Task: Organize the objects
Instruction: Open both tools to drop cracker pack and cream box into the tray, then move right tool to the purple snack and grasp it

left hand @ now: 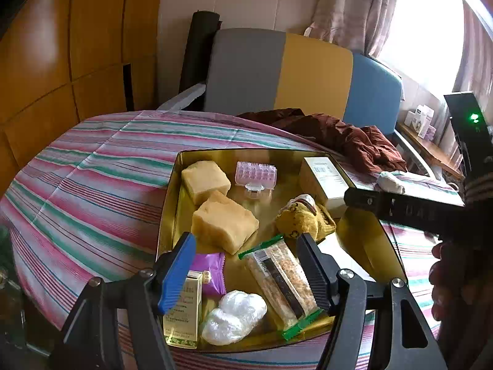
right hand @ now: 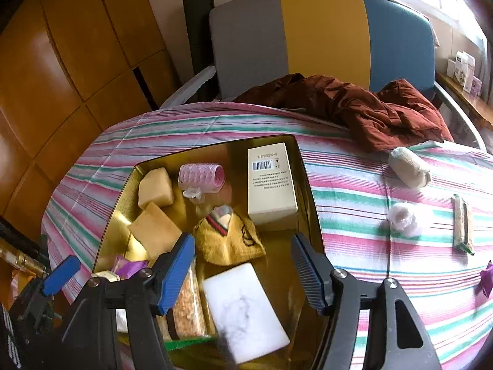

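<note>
A gold tray (left hand: 172, 197) (right hand: 308, 185) sits on the striped tablecloth. It holds two yellow blocks (left hand: 223, 222), a pink roller (left hand: 255, 173), a cream box (left hand: 325, 178) and a yellow pouch (left hand: 303, 217). Near its front lie a green-ended snack bar (left hand: 282, 283), a purple packet (left hand: 209, 269), a small gold box (left hand: 183, 308) and a clear plastic bundle (left hand: 235, 316). My left gripper (left hand: 246, 273) stands open over the snack bar, its pads apart from it. My right gripper (right hand: 242, 273) is open above a white flat slab (right hand: 243, 311) in the tray.
On the cloth right of the tray lie a white rolled sock (right hand: 408, 166), a white plastic bundle (right hand: 402, 219), another snack bar (right hand: 462, 225) and a purple packet (right hand: 486, 277). A dark red garment (right hand: 369, 108) drapes the far edge before a tricolour chair (right hand: 323, 40).
</note>
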Motion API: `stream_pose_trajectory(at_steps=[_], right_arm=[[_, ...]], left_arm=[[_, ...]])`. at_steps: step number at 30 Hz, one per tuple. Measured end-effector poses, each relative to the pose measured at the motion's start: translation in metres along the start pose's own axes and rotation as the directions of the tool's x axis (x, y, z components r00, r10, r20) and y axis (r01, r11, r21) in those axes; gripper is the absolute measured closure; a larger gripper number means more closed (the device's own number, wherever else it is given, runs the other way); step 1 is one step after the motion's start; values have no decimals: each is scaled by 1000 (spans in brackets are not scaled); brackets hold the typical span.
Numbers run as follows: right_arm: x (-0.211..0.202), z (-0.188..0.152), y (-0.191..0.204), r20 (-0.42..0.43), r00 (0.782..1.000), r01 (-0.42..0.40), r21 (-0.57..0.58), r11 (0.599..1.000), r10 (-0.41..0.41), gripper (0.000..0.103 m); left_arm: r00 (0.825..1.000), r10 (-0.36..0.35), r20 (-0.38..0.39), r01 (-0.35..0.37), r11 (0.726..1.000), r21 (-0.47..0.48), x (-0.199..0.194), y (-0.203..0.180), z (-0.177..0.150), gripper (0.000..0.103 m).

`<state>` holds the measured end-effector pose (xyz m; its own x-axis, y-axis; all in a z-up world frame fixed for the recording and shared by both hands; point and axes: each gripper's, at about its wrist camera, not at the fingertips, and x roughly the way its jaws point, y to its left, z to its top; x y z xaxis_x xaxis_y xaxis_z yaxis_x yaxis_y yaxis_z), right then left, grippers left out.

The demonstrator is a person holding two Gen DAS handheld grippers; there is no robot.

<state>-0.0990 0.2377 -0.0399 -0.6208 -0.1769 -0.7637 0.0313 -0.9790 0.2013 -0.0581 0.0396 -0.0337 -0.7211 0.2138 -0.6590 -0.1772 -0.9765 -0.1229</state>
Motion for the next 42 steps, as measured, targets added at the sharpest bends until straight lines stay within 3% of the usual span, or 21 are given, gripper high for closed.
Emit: stream_pose_trajectory(at_steps=[11, 21, 42], right_arm=[[-26, -17, 8, 44, 999, 31, -49, 998, -29, 35], [-38, -30, -9, 48, 997, 58, -29, 998, -57, 35], [-57, -52, -101, 9, 987, 160, 117, 980, -162, 35]], left_arm=[[1000, -1, 29, 0, 999, 42, -17, -10, -2, 33], [999, -18, 36, 15, 996, 86, -28, -24, -5, 32], [997, -66, 33, 58, 977, 204, -34, -66, -9, 27]])
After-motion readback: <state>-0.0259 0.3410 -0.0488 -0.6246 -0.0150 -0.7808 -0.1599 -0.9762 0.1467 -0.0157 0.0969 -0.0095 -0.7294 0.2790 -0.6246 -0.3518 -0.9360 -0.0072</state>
